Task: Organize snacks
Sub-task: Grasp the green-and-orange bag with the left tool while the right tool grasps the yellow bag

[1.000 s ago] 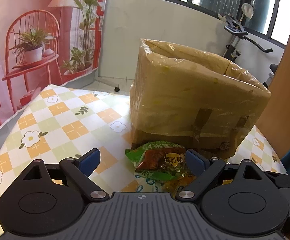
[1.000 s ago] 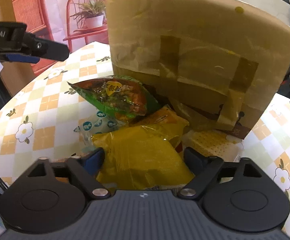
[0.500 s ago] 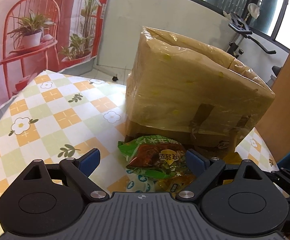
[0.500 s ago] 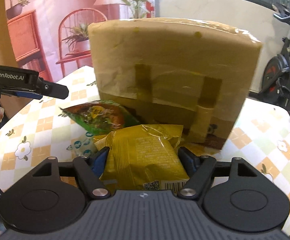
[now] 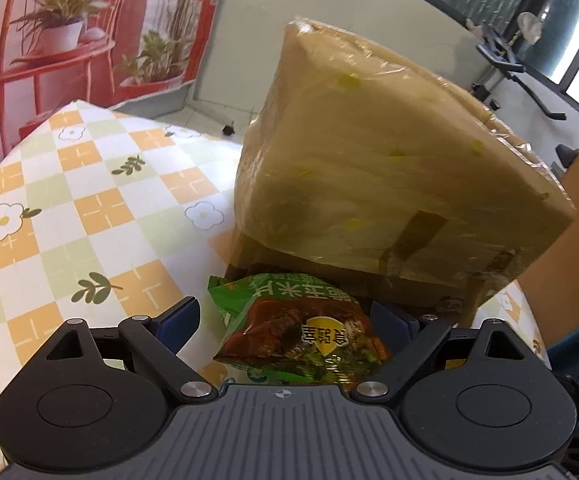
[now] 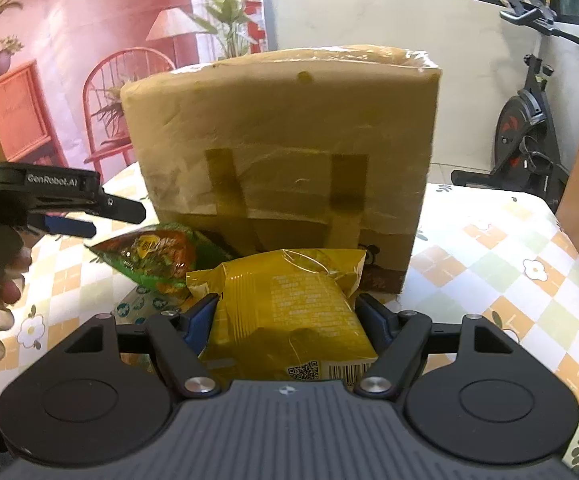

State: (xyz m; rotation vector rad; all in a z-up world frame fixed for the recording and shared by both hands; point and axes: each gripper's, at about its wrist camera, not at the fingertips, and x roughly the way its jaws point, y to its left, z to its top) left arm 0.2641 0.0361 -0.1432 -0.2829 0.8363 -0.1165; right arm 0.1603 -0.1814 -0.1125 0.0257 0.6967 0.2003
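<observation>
1. Right wrist view: the taped box (image 6: pixel 281 160) stands beyond the jaws; its inside is hidden.
2. Right gripper (image 6: pixel 285 316) has just closed, pinching the yellow packet (image 6: pixel 289 312); the slick film could slip.
3. Left gripper (image 5: pixel 285 316) is spread around the green packet (image 5: pixel 301 336), which lies on the surface (image 5: pixel 89 208); closing off-centre may nudge it away.

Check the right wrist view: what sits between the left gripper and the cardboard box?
The green snack bag lies between the left gripper and the cardboard box, seen in the right wrist view.
</observation>
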